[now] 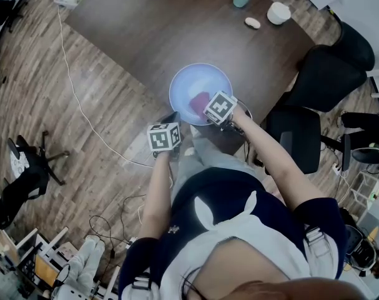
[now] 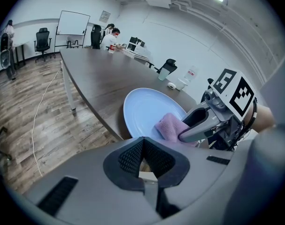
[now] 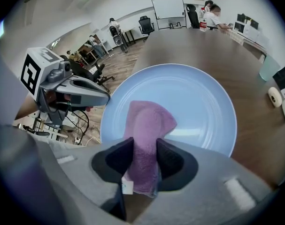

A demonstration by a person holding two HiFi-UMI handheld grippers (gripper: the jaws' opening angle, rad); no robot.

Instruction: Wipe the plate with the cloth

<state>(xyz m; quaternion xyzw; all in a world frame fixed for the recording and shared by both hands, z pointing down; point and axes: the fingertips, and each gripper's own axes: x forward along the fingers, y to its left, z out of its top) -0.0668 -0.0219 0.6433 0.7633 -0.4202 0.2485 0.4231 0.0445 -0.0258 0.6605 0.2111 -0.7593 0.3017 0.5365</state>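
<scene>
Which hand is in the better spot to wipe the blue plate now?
Right. The right tool is clamped on the pink cloth, and the cloth lies on the plate. The left tool is shut with nothing in it and sits just beside the plate's rim.

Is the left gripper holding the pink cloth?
No, the pink cloth is clamped between the jaws of the right gripper, over the plate.

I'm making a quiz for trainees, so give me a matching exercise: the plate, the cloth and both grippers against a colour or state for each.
1. plate
2. cloth
3. left gripper
4. right gripper

a. pink
b. jaws together, nothing between them
c. pale blue
d. clamped on the cloth

Pairs: 1-c, 2-a, 3-b, 4-d
</scene>
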